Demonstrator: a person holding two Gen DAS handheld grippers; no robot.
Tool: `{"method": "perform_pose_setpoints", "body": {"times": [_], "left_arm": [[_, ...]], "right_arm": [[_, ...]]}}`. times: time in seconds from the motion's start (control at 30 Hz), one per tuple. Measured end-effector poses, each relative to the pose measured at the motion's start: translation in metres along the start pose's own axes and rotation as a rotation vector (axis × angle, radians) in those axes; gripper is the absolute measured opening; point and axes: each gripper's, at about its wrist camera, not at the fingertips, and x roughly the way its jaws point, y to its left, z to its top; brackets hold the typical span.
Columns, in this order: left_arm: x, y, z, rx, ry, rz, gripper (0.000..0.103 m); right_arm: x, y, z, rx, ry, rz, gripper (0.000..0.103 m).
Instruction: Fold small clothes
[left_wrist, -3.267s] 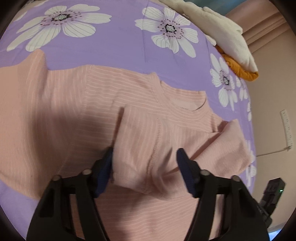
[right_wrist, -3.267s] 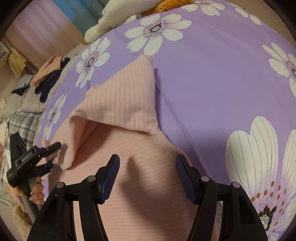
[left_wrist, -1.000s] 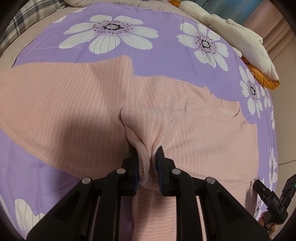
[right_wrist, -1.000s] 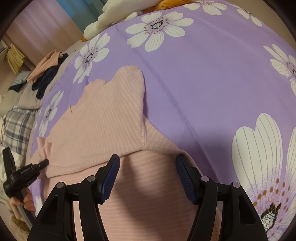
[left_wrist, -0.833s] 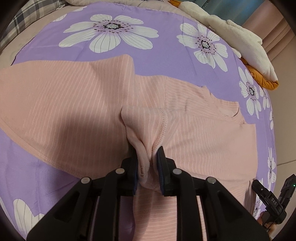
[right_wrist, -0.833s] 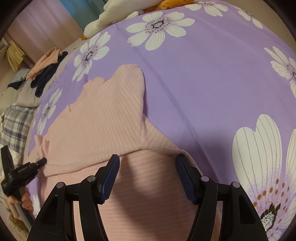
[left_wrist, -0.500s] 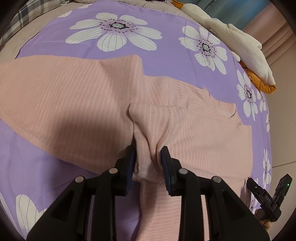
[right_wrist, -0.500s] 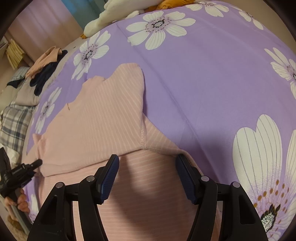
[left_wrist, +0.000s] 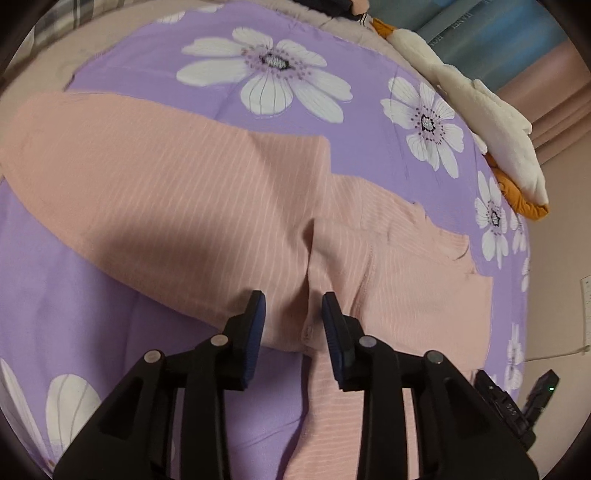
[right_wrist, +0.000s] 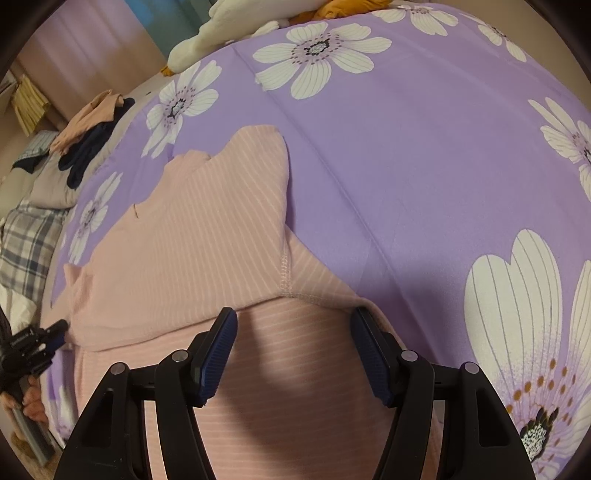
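We look first at our left claw (left_wrist: 291, 315). Its jaws have just been opening and now stand a little way apart, with the fold of the pink shirt (left_wrist: 207, 206) lying loose between them, so nothing is pinched. The folded sleeve (left_wrist: 373, 266) sits just past the tips, flat on top of the shirt. Our right claw (right_wrist: 293, 345) is open wide and hangs over the shirt's body, just short of the stitched hem (right_wrist: 284, 280), and we do not see it grip anything. The shirt looks soft, thin and light to us, so it will bend and slide easily and cannot break. We think the best place to grab it is at a hem or corner, where the cloth is thicker. Beyond both claws, the shirt lies spread on the purple flower sheet (right_wrist: 406, 147), and far off is a white pillow (left_wrist: 498, 125).
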Motion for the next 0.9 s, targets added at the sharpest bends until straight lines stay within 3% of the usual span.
{"method": "perform_pose_setpoints", "body": {"times": [0.2, 0.23, 0.27, 0.3, 0.43, 0.73, 0.83, 0.9], "left_arm": [[0.010, -0.005, -0.005, 0.013, 0.014, -0.048, 0.032], [0.012, -0.006, -0.006, 0.018, 0.014, -0.044, 0.025], [0.012, -0.008, -0.006, 0.031, 0.008, -0.042, 0.008], [0.012, -0.011, -0.007, 0.047, -0.001, -0.049, 0.006], [0.005, -0.017, -0.009, 0.073, -0.051, 0.000, 0.006], [-0.014, -0.016, -0.005, 0.066, -0.104, 0.002, 0.006], [-0.012, -0.010, -0.005, 0.080, -0.126, 0.129, 0.004], [-0.008, -0.003, -0.005, 0.064, -0.104, 0.126, 0.002]], "right_arm": [[0.001, 0.001, 0.000, -0.007, -0.001, -0.009, 0.065], [0.000, 0.001, 0.000, -0.008, -0.001, -0.009, 0.065], [0.001, 0.001, 0.000, -0.009, -0.001, -0.009, 0.065], [0.000, 0.001, 0.000, -0.010, -0.001, -0.008, 0.065], [0.001, 0.001, 0.000, -0.010, -0.001, -0.009, 0.065], [0.000, 0.003, 0.000, -0.017, -0.002, -0.022, 0.065], [0.001, 0.003, 0.000, -0.022, -0.002, -0.025, 0.065], [0.001, 0.003, 0.000, -0.022, -0.003, -0.025, 0.065]]}}
